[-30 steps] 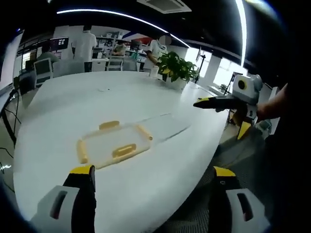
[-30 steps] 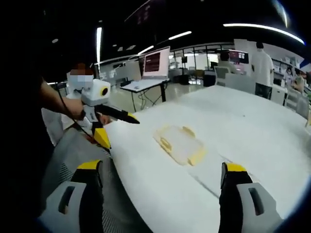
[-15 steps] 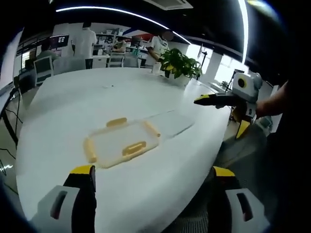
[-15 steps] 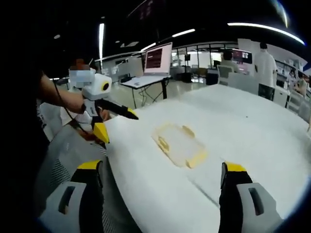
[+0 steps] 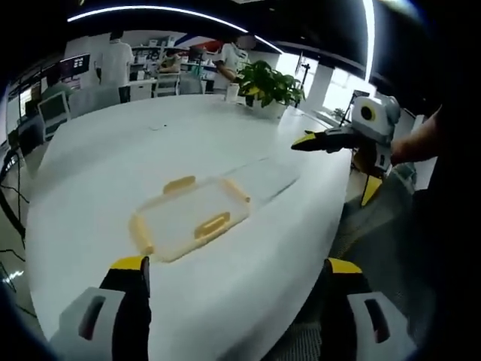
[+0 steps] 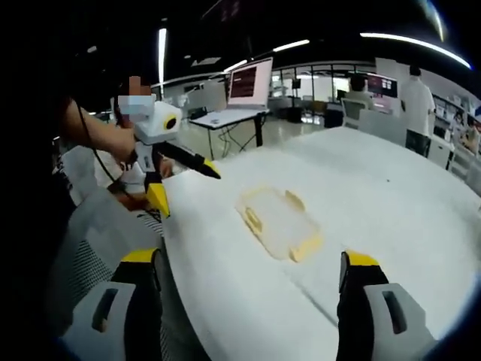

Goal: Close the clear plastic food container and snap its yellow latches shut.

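Both pairs of fingers spread wide, grasping nothing: left gripper (image 5: 234, 272) and right gripper (image 6: 251, 269) each poised off the near edge of the white table (image 5: 113, 162), well short of the container. Seen also from across: right gripper (image 5: 304, 141) at the table's edge in the left gripper view, left gripper (image 6: 213, 172) likewise in the right gripper view, each held in a hand (image 6: 118, 141). Clear plastic food container (image 5: 189, 216) flat on the table, near that same edge, apparently empty, though hard to tell through the clear plastic. Four yellow latches (image 5: 211, 225) splayed outward around the rim, one per side. Long axis roughly along the table's near edge. Just beside it, toward the right gripper, a faint clear sheet, possibly the lid (image 5: 261, 179). Nothing between grippers and container. Farther off, near the table's far edge, a potted plant (image 5: 266, 86); beyond, people (image 5: 116, 60) at desks and a monitor (image 6: 252, 82).
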